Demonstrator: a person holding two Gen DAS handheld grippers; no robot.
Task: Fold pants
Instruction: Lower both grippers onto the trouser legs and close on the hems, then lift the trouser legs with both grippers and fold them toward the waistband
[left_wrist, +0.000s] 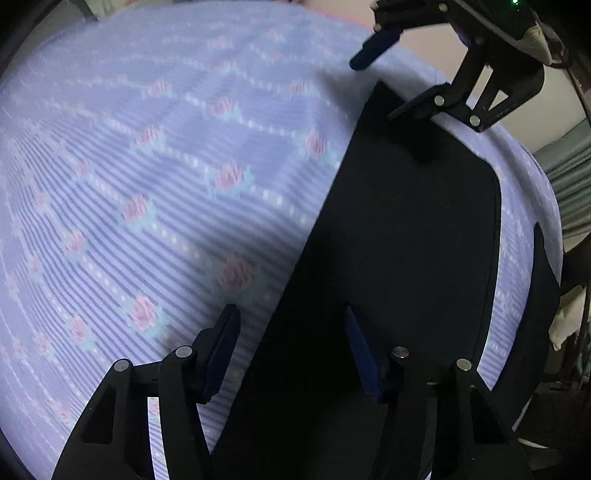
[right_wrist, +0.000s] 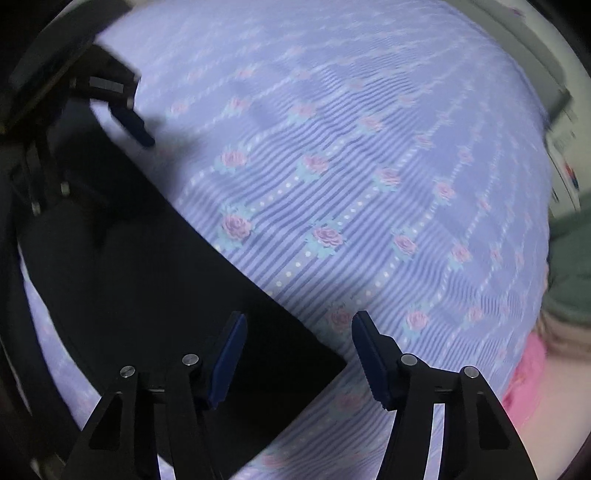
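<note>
Black pants (left_wrist: 399, 240) lay folded flat on a lilac rose-print bedsheet (left_wrist: 155, 177). The left gripper (left_wrist: 291, 350) hovered spread over one end, the right gripper (right_wrist: 299, 354) spread over the opposite corner; neither pinched any cloth.

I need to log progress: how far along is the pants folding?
Done: the black pants lie flat on the floral sheet as a neat, straight-edged panel, so at least one fold seems made. In hand: nothing; left gripper and right gripper both hang open over the pants' edge. Left: probably further folds.
</note>
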